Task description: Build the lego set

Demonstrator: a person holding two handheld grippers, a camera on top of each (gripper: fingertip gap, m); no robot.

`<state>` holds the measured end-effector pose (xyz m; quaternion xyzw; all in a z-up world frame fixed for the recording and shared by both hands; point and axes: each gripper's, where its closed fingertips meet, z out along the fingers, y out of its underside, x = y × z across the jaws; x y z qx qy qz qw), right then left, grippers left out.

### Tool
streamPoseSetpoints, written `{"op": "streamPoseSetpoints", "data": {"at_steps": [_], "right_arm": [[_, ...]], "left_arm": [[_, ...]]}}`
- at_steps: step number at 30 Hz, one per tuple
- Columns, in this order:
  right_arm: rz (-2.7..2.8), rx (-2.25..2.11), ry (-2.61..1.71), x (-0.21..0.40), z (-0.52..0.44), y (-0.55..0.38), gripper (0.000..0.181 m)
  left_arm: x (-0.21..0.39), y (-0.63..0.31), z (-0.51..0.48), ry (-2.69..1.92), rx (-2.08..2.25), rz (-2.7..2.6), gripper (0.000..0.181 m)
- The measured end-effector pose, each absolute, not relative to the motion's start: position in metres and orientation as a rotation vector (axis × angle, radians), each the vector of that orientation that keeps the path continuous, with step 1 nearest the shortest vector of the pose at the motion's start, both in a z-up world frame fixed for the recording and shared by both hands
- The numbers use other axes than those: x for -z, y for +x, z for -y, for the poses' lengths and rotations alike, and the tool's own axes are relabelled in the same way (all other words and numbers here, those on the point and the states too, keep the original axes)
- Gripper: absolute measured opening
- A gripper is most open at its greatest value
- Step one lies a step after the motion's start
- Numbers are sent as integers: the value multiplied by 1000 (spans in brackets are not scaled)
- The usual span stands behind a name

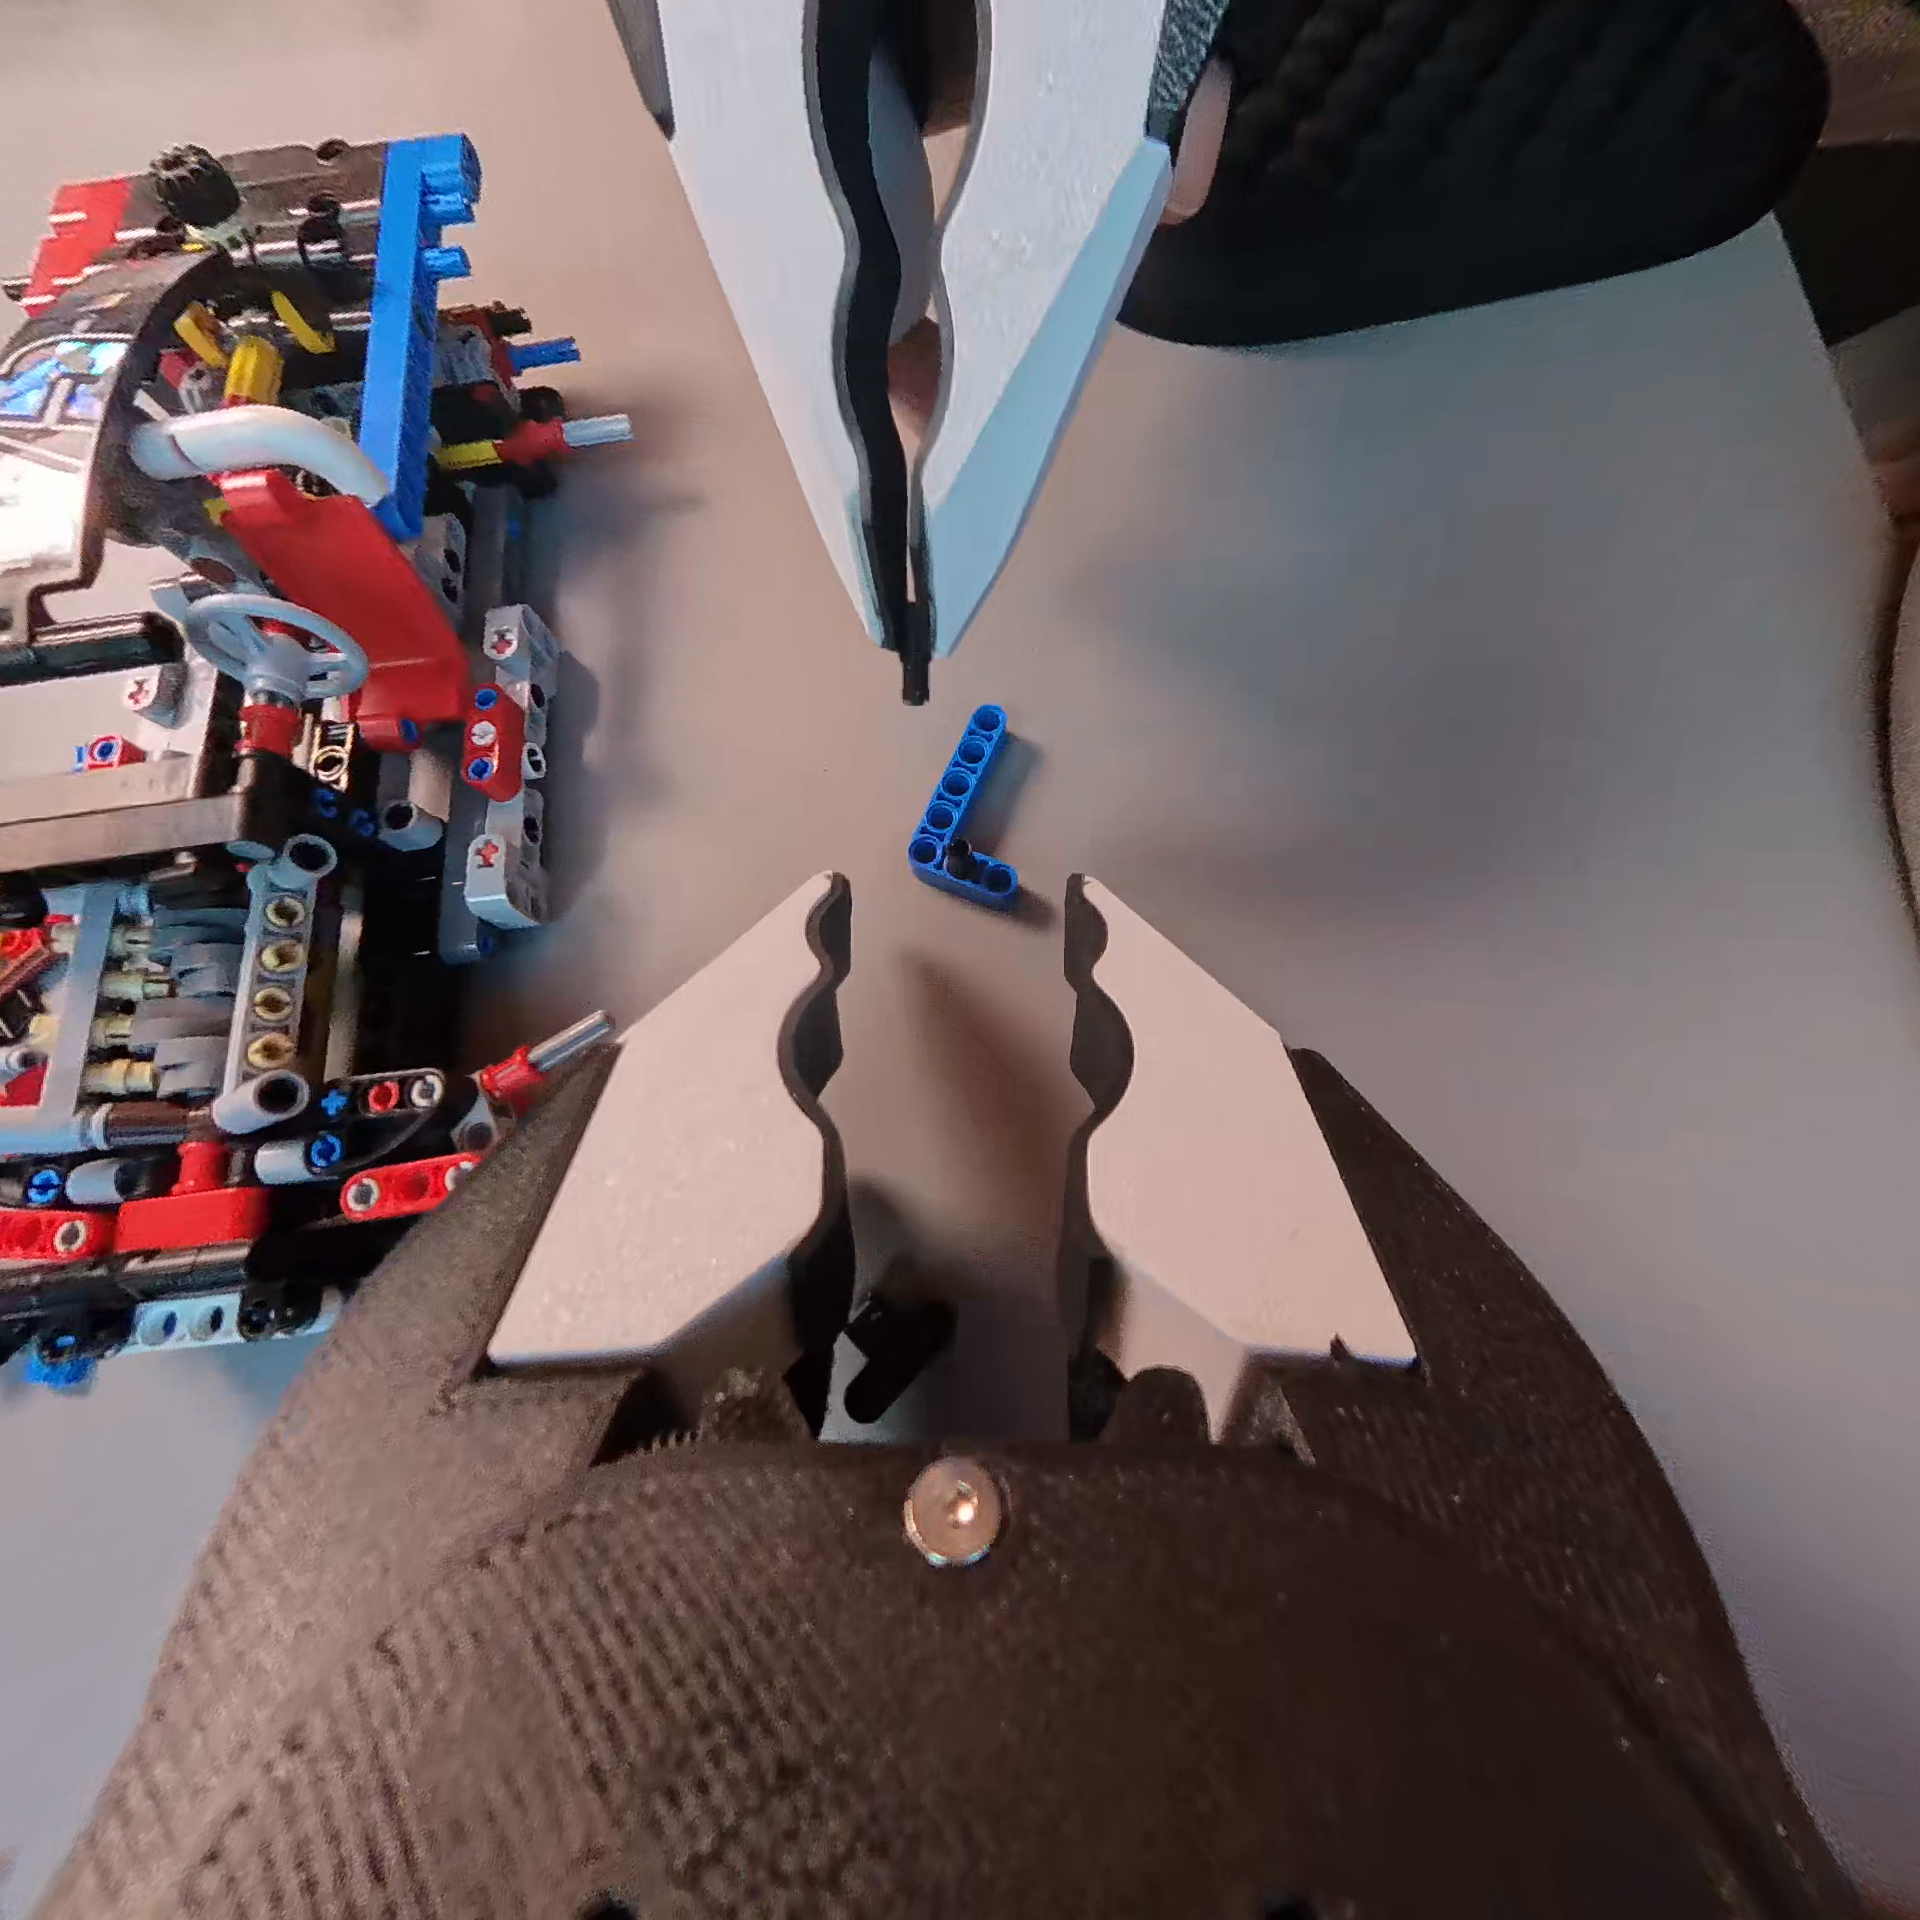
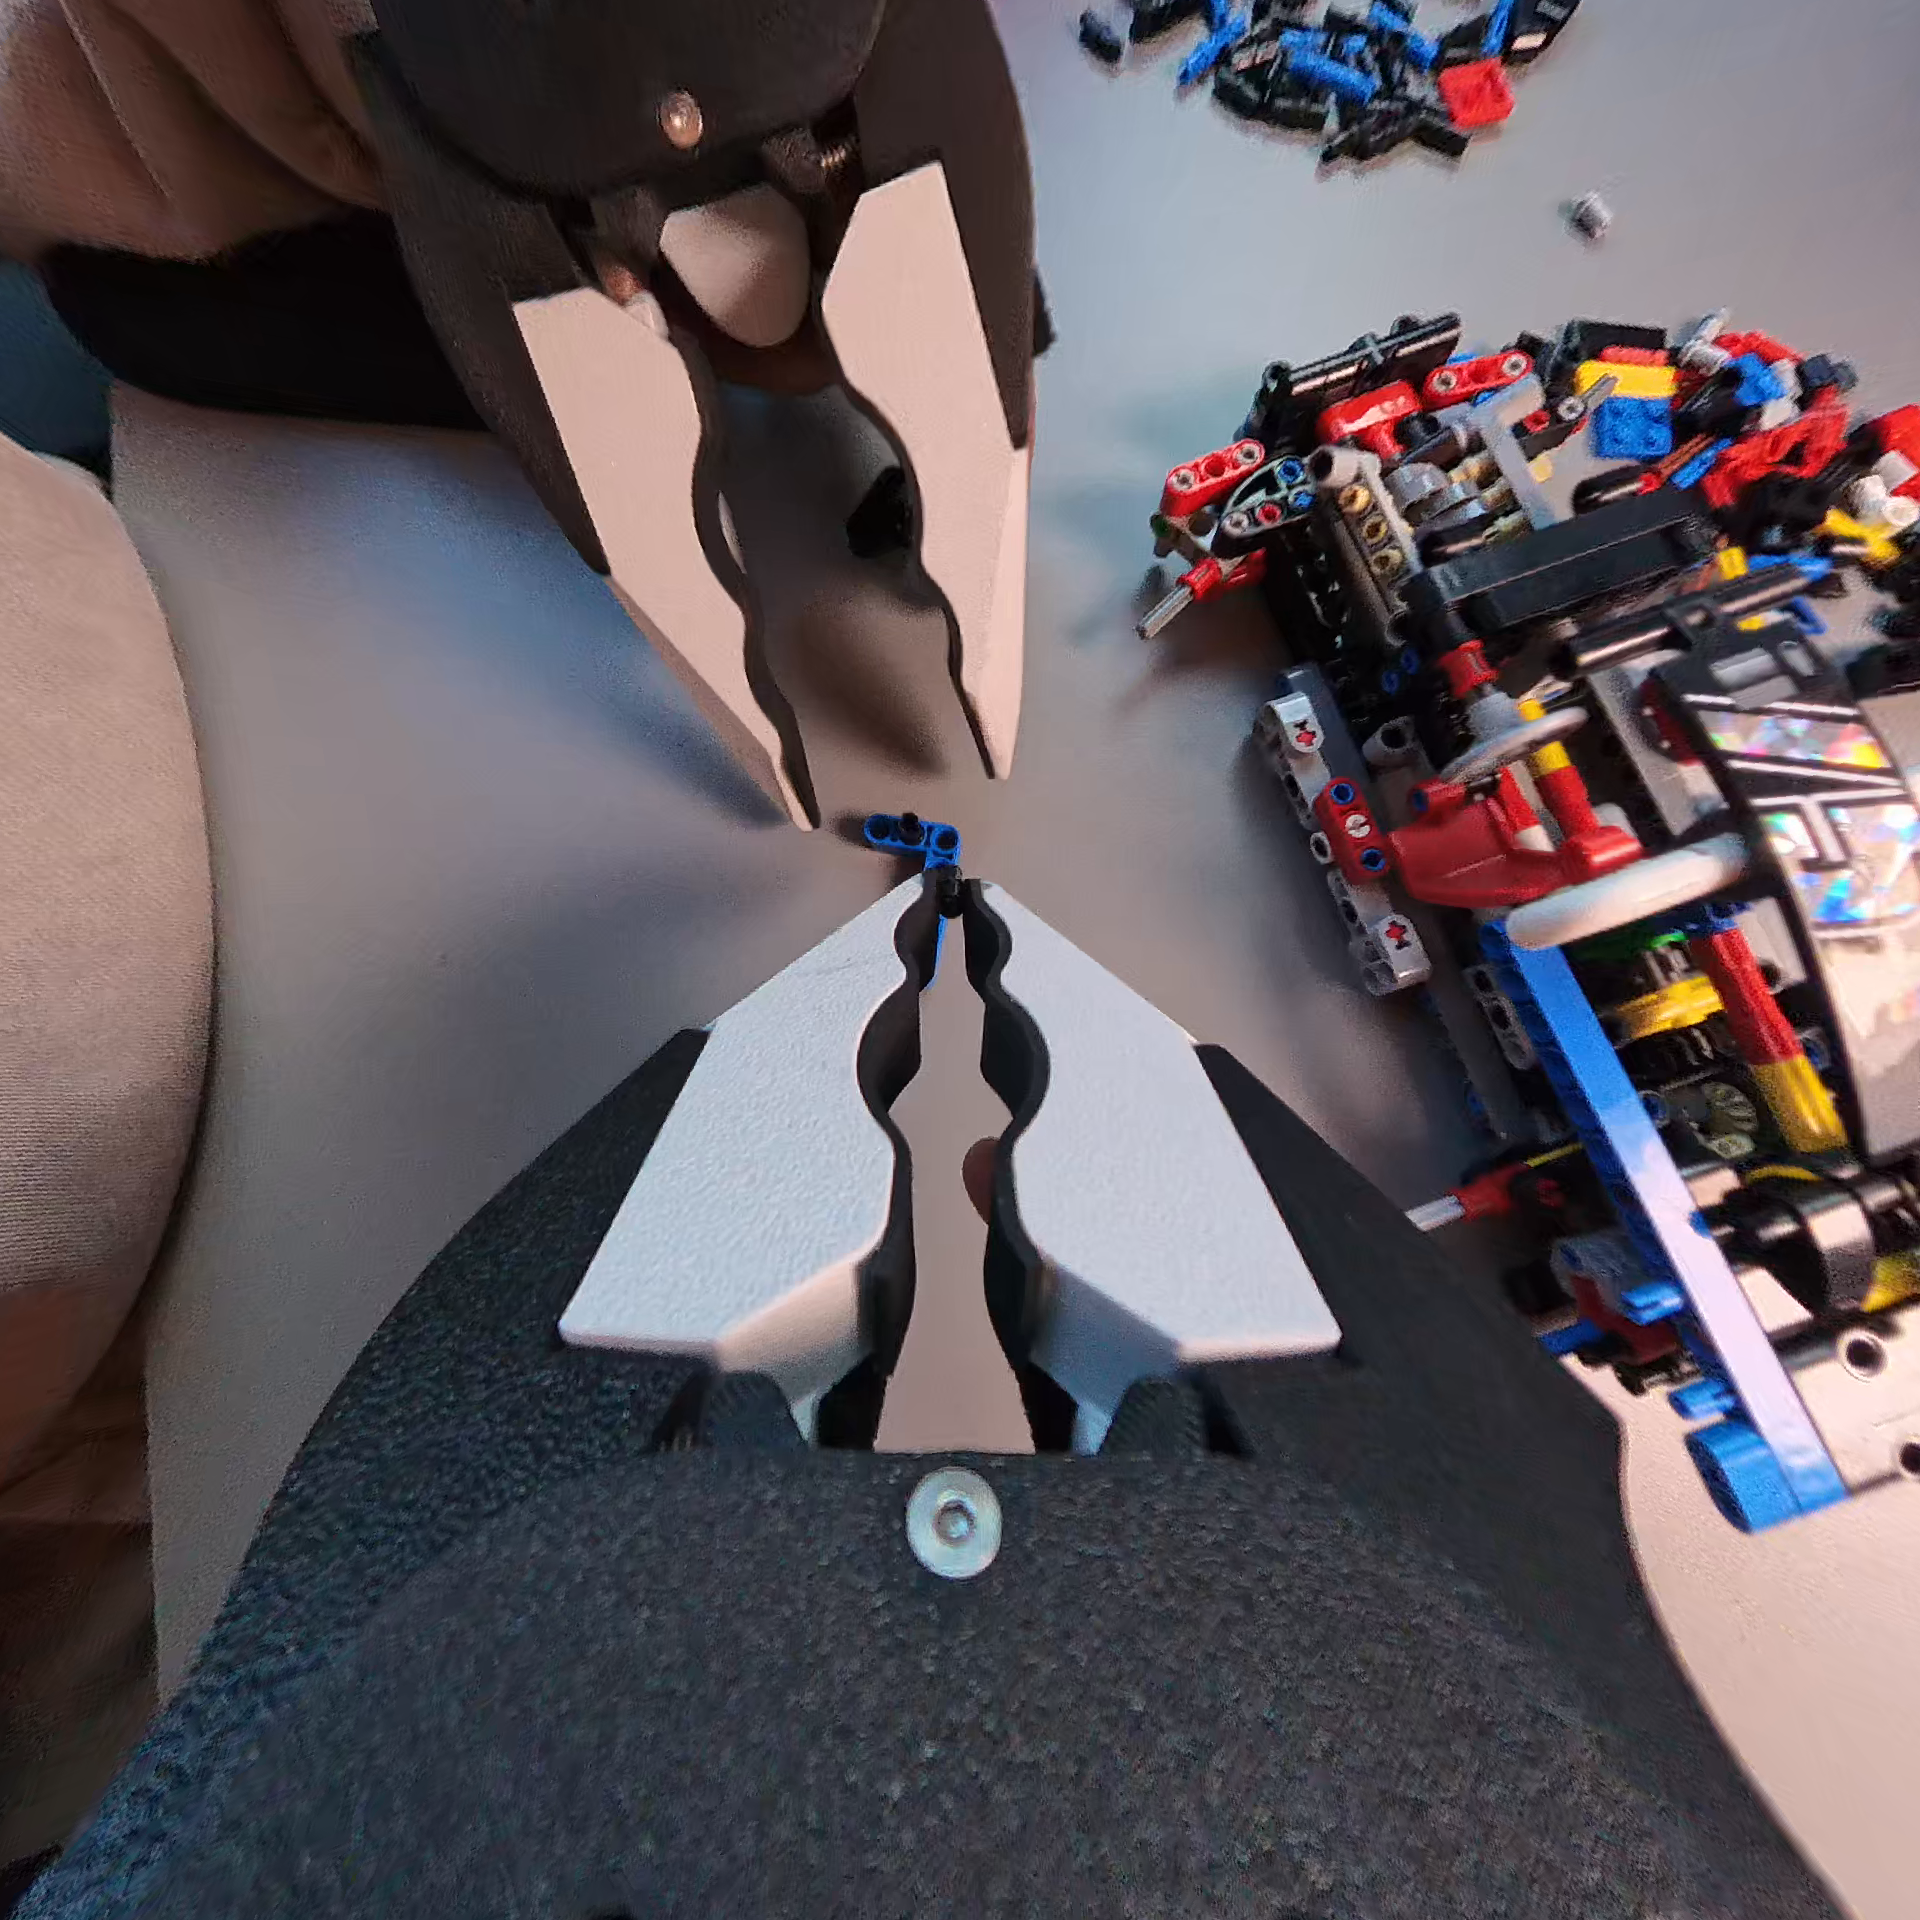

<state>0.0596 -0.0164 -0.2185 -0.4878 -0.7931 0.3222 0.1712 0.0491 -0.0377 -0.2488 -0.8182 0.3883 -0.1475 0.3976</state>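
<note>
Blue L-shaped holed beam (image 1: pixel 964 821) on smooth table (image 1: pixel 1351 727), right gripper (image 1: pixel 914 665) fingers pinching black pin (image 1: pixel 914 675), left gripper (image 1: pixel 956 883) fingers apart.

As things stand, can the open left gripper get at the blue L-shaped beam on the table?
Probably yes: the left gripper is open, the blue L-shaped beam lies just ahead, nothing between. The right gripper, holding a black pin, crowds the far end.

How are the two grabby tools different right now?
The left tool is open and empty; the right tool is shut on a black pin. The left tool hangs just short of the blue L-shaped beam; the right tool points its pin at the beam's far end. Both have pale wavy-edged fingers.
</note>
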Motion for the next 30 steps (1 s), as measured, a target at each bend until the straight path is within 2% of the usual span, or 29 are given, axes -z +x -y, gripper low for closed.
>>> {"op": "streamPoseSetpoints", "data": {"at_steps": [4, 12, 30], "right_arm": [[2361, -799, -1438, 235, 21, 60, 2], [2447, -699, -1512, 247, 22, 61, 2], [2606, -405, -1560, 248, 26, 58, 2]], "left_arm": [[253, 54, 35, -2069, 438, -1059, 39], [257, 56, 37, -2067, 415, -1090, 22], [255, 58, 40, -1997, 338, -1084, 19]]}}
